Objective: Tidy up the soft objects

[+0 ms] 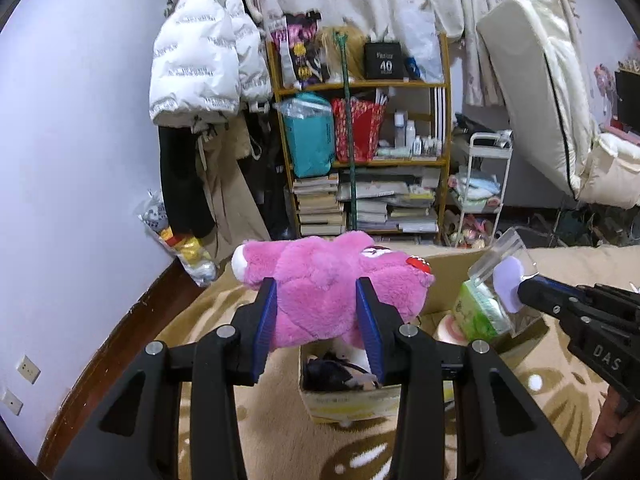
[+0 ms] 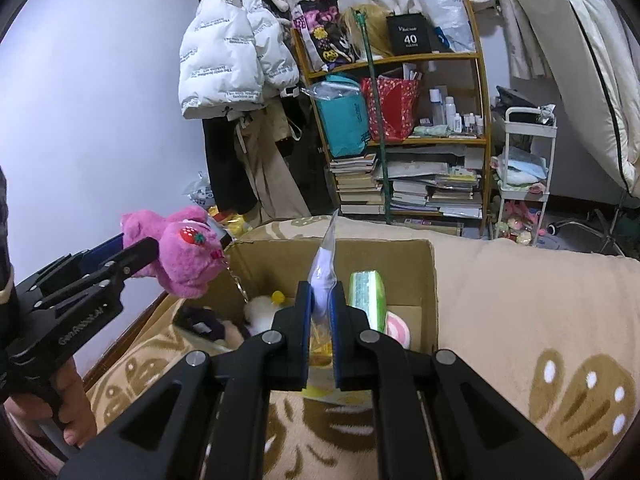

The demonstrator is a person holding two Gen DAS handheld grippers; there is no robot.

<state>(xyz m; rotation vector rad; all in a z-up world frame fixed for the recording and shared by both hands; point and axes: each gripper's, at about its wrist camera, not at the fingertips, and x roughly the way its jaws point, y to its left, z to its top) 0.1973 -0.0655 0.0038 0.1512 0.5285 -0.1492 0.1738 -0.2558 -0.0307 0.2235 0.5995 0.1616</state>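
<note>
My left gripper [image 1: 318, 294] is shut on a pink plush bear [image 1: 320, 276], held in the air over the near left corner of an open cardboard box [image 1: 348, 402]. From the right wrist view the bear [image 2: 180, 252] hangs left of the box [image 2: 424, 264], a small chain dangling from it. My right gripper [image 2: 321, 298] is shut on a clear plastic bag holding a pale purple soft item [image 2: 323, 268], above the box. The same bag [image 1: 506, 280] shows at the tip of the right gripper [image 1: 520, 294] in the left wrist view. Inside the box lie a green pack [image 2: 366, 300], a white plush [image 2: 260, 310] and dark items.
The box stands on a beige patterned blanket [image 2: 520, 320]. Behind are a crowded wooden shelf [image 1: 360, 140], a white jacket on a rack [image 1: 204, 52], a white trolley [image 1: 480, 184] and a leaning mattress [image 1: 540, 92]. A bag of toys [image 1: 184, 240] sits by the lilac wall. A person's hand [image 2: 68, 400] holds the left gripper.
</note>
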